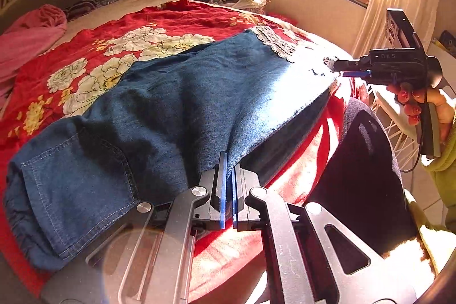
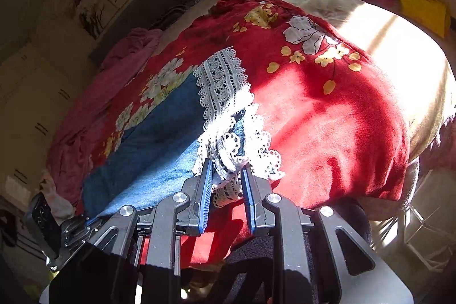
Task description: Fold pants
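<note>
Dark blue denim pants [image 1: 159, 104] with white lace hem trim [image 2: 225, 110], spread across the red floral bedspread [image 1: 176, 22], extend toward 11 o'clock from the left gripper [image 1: 229, 184], clenched on their near edge, while the right gripper [image 2: 226, 184] grasps the bunched lace.

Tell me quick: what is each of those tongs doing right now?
Left tongs: shut on the pants edge.
Right tongs: closed on the lace hem.
</note>
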